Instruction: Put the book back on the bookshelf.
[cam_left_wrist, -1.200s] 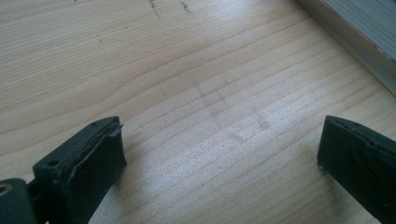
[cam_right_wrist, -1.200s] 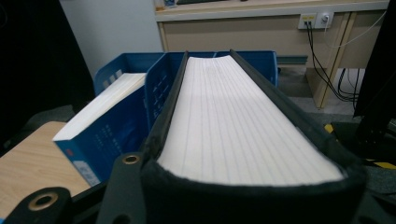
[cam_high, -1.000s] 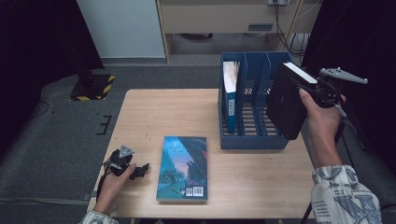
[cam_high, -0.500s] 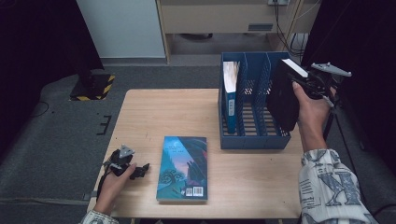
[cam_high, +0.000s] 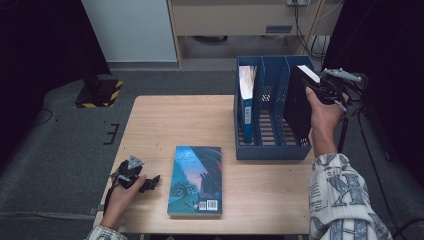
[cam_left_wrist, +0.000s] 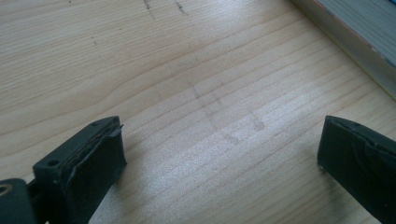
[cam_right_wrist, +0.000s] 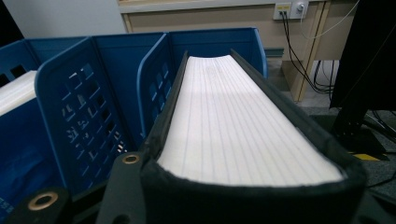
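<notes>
Item one: the black-covered book (cam_high: 299, 102), which we hold upright in the right gripper (cam_high: 320, 91), its lower part sunk into the rightmost compartment of the blue file rack (cam_high: 270, 150) and its upper part standing above the rack's rim. In the right gripper view we look along its white page edges (cam_right_wrist: 233, 121), framed by the dark cover on both sides, with the jaws closed against the book at the bottom of the picture.

Item two: the blue file rack, three compartments, standing on the right half of the wooden table (cam_high: 165, 125). We note a blue-spined book (cam_high: 246, 100) already upright in its leftmost compartment; the middle compartment holds nothing we can see.

Item three: a teal illustrated book (cam_high: 196, 180), lying flat near the table's front edge, well apart from the rack.

Item four: the left gripper (cam_high: 145, 184), resting low at the table's front left corner, just beside the teal book. In the left gripper view we see its jaws set wide apart over bare wood, nothing between them.
</notes>
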